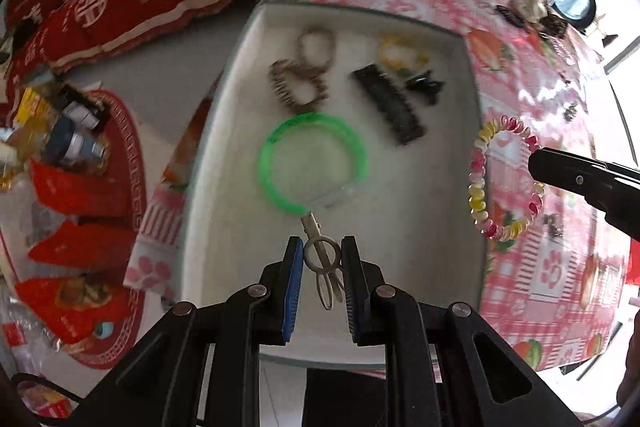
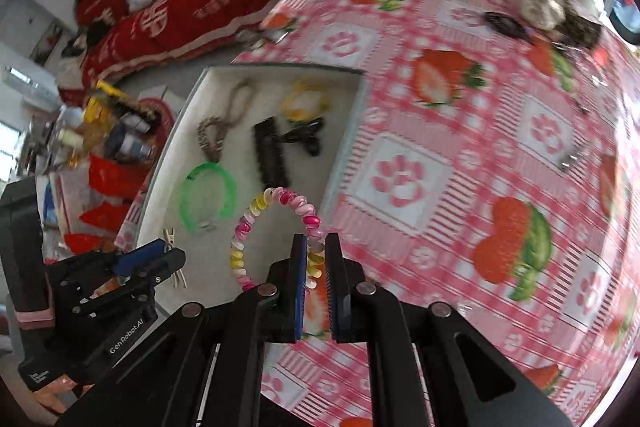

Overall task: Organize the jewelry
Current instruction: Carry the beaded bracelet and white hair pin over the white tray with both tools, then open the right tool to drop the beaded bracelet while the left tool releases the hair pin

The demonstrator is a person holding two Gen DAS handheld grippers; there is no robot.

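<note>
My left gripper (image 1: 320, 247) is shut on a small silver metal hair clip (image 1: 310, 223), which hangs over the near part of a white tray (image 1: 400, 207). The clip's tip nearly meets a green bangle (image 1: 264, 163) lying in the tray. At the right my right gripper (image 1: 534, 163) holds a pink and yellow spiral hair tie (image 1: 478, 179) above the tray's right rim. In the right wrist view the right gripper (image 2: 316, 243) is shut on that hair tie (image 2: 248, 223), and the left gripper (image 2: 172, 253) with the clip (image 2: 170, 235) is at the lower left over the tray (image 2: 268, 99).
The tray also holds brown hair claws (image 1: 296, 83), a black comb clip (image 1: 388, 103), a yellow scrunchie (image 1: 400, 55) and a small black claw (image 1: 424, 85). More accessories (image 2: 544, 7) lie at the far edge of the pink strawberry tablecloth (image 2: 460, 147). Bottles and red packets (image 1: 72, 147) clutter the floor at left.
</note>
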